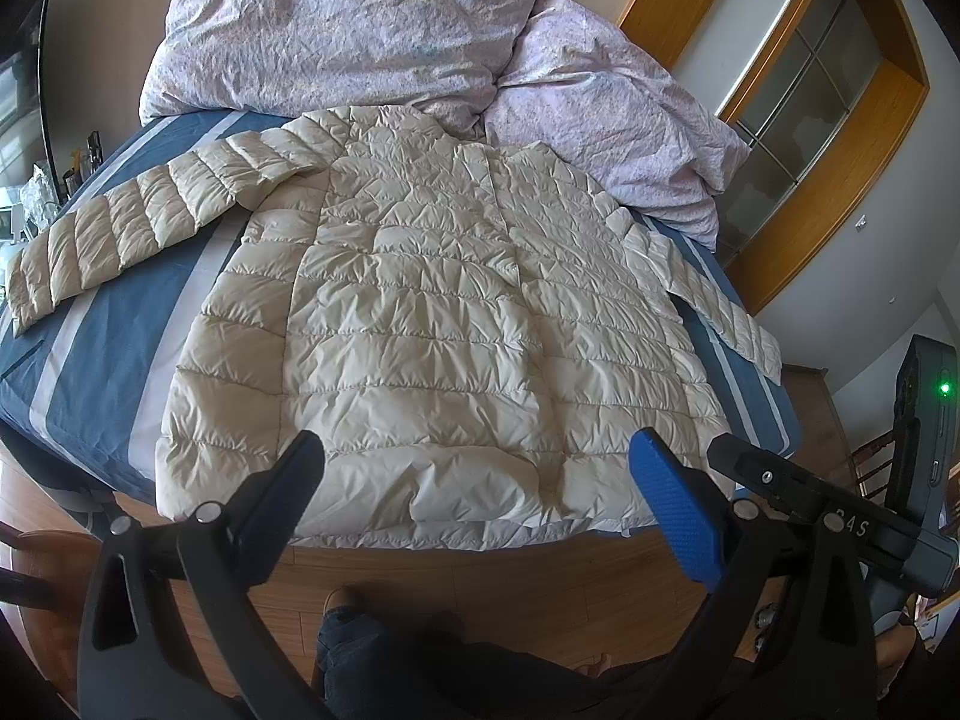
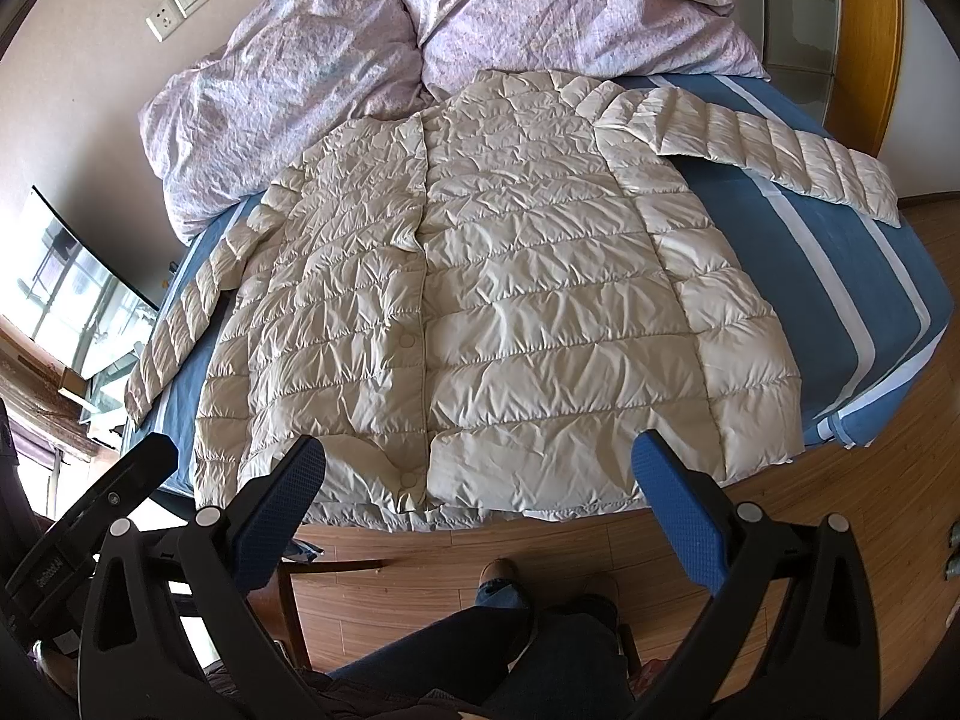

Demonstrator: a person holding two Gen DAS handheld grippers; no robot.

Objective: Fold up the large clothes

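Both claws hang spread and empty over the near hem: the left gripper (image 1: pixel 477 468) and the right gripper (image 2: pixel 478 471). Ahead, the cream puffer jacket (image 1: pixel 456 312) lies flat on the bed (image 1: pixel 90 360), collar far, sleeves flung sideways, one nearer each gripper.

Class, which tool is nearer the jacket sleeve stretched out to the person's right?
Right. The right tool hovers before the jacket, with that sleeve ahead to its right; the left tool sits further left.
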